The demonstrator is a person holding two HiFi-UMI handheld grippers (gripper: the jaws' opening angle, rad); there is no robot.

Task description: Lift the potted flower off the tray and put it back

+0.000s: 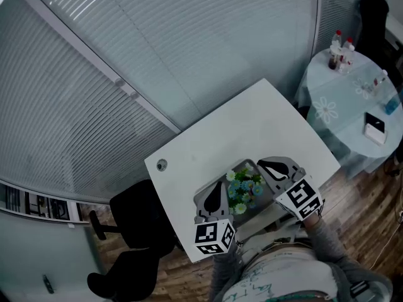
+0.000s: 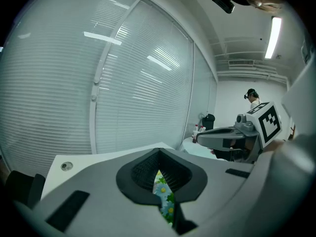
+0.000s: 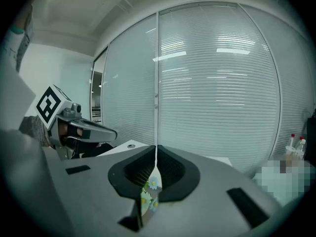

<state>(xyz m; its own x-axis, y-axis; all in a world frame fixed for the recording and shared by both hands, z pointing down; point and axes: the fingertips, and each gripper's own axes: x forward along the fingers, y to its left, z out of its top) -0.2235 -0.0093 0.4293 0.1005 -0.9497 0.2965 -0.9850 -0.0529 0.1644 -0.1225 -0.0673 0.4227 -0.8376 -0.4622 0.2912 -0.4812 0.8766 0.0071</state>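
The potted flower [image 1: 244,190], small blue, white and yellow blooms with green leaves, stands on a grey tray [image 1: 247,164] near the front edge of the white table [image 1: 252,121]. My left gripper [image 1: 220,186] sits just left of the blooms and my right gripper [image 1: 267,166] just right of them. Both are shut with nothing between the pads, and neither touches the plant as far as I can see. In the left gripper view the flower [image 2: 165,196] shows below the closed left gripper [image 2: 159,153], with the right gripper [image 2: 198,138] across from it. The right gripper view shows the blooms [image 3: 148,194] under the right gripper [image 3: 156,149].
A glass wall with blinds [image 1: 189,49] runs behind the table. A round cloth-covered table [image 1: 352,99] with bottles [image 1: 340,54] stands at the right. A black office chair [image 1: 129,244] is at the table's left end. A cable hole [image 1: 162,165] marks the tabletop.
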